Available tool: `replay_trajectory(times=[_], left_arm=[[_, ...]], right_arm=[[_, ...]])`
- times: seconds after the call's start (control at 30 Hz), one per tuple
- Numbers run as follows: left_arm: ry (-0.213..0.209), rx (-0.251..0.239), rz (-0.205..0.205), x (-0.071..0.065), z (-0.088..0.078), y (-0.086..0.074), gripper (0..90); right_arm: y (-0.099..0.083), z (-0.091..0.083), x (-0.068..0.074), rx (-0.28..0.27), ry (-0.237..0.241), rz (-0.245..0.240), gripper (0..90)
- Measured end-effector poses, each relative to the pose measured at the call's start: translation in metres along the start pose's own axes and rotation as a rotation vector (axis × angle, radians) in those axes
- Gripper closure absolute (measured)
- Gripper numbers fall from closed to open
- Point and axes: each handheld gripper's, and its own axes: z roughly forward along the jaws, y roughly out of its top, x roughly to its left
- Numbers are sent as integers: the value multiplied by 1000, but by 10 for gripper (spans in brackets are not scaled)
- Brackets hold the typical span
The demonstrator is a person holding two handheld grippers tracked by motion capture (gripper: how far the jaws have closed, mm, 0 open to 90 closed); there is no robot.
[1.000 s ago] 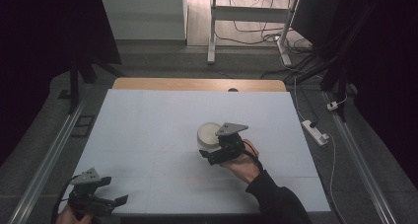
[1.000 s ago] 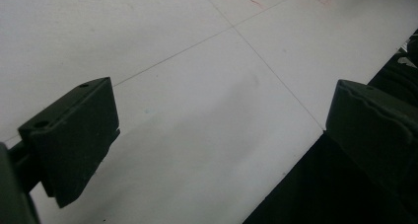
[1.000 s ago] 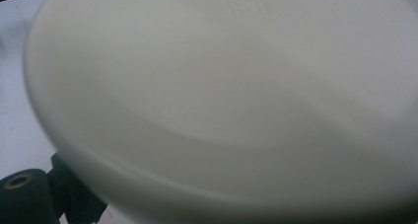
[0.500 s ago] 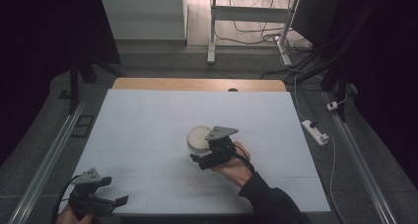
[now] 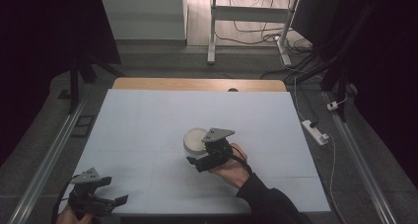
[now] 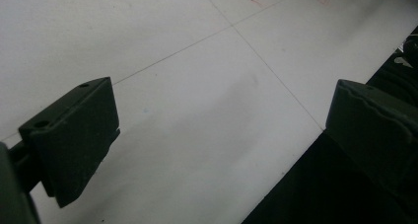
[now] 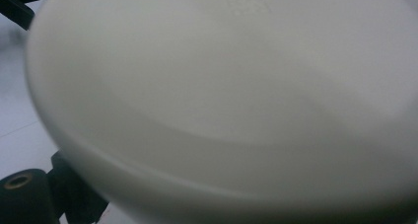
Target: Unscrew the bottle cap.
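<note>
A white round bowl (image 5: 193, 138) is near the middle of the white table sheet (image 5: 148, 120), and my right gripper (image 5: 199, 157) is shut on its near side. In the right gripper view the bowl (image 7: 226, 86) is very close, with a black jaw tip at the lower left and another at the top left. Whether the bowl rests on the sheet or hangs just above it cannot be told. My left gripper (image 5: 114, 190) sits at the table's front left corner. It is open, with only bare sheet between its jaws (image 6: 222, 130).
A strip of wooden tabletop (image 5: 197, 84) shows beyond the sheet's far edge. A white power strip (image 5: 315, 131) lies on the floor to the right. Metal rails (image 5: 54, 155) run along both sides of the table. The sheet's front edge (image 6: 296, 155) is just beside the left gripper.
My right gripper has carried the white bowl leftward and slightly toward the front of the table. The left gripper has stayed where it was.
</note>
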Motion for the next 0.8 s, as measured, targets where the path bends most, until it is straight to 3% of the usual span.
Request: replay_trajectory(times=[0.1,0.3,0.53,0.73,0.8], left_arm=[[4,-3,3,-1,-1,0,3],[-30,-42,12,-2,-2,4,0],[-23,-59,60,-6,-1,12,0],[-4,-62,78,-10,2,21,0],[-19,-68,74,-11,5,24,0]], right_arm=[[0,0,0,0,1,-2,65],[0,-1,1,-3,5,-2,65],[0,-2,1,-4,9,-3,65],[0,-3,2,-7,16,-4,65],[1,-3,2,-5,22,-6,65]])
